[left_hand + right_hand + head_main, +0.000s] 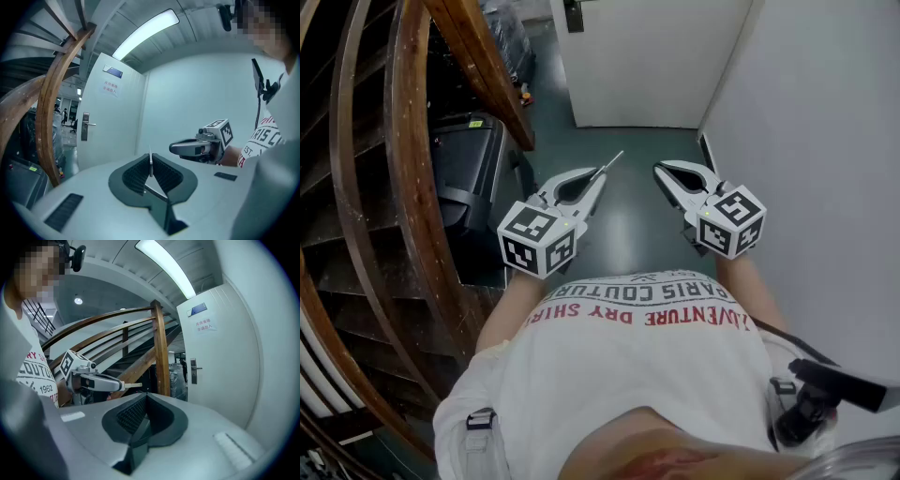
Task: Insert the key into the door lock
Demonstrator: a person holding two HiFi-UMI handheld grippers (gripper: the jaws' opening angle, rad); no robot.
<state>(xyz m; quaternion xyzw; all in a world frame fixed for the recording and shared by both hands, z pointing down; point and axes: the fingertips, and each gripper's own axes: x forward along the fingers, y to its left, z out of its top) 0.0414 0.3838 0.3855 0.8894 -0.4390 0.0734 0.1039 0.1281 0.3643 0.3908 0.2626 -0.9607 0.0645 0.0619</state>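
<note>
We pinch the thin silver metal key point(150, 161) edge-on in our left gripper point(598, 180), well short of the white door's silver lock plate point(85, 126). Our right gripper point(146, 395) is closed and empty. So slim a pinch could let the key twist or slip at the keyhole.

The floor point(628, 220) is dark greenish and a bit shiny. A black boxy case point(473, 159) sits on it at the left, with some plastic-wrapped stuff point(511, 42) at upper left.
</note>
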